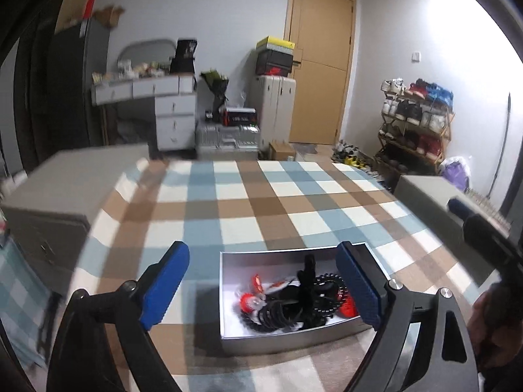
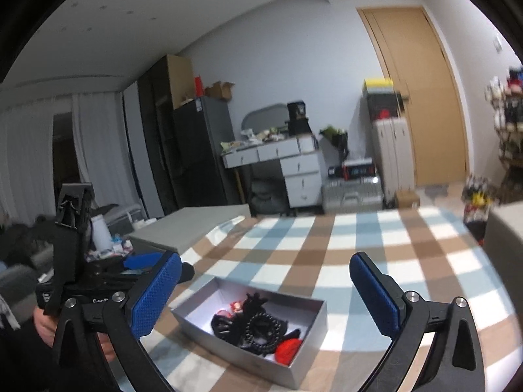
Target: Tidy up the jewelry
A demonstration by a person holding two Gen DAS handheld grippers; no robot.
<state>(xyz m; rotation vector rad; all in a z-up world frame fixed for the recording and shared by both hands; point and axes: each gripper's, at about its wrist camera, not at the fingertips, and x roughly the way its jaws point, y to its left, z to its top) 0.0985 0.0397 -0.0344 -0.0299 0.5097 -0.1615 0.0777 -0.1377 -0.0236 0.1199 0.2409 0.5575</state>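
An open grey box (image 1: 228, 334) sits on the checked tablecloth (image 1: 235, 202) and holds a pile of jewelry (image 1: 294, 303): black beaded strands, black cords and red-orange pieces. My left gripper (image 1: 261, 287) is open and empty, raised above the box's near side. In the right wrist view the same box (image 2: 287, 370) with the jewelry (image 2: 258, 326) lies below my right gripper (image 2: 264, 294), which is open and empty. The left gripper's body shows at the left of that view (image 2: 75, 261).
A grey cabinet (image 1: 62, 189) stands left of the table and another grey block (image 1: 425, 192) at its right. Behind are a white dresser (image 1: 163, 107), suitcases, a wooden door (image 1: 318, 65) and a shoe rack (image 1: 415, 121).
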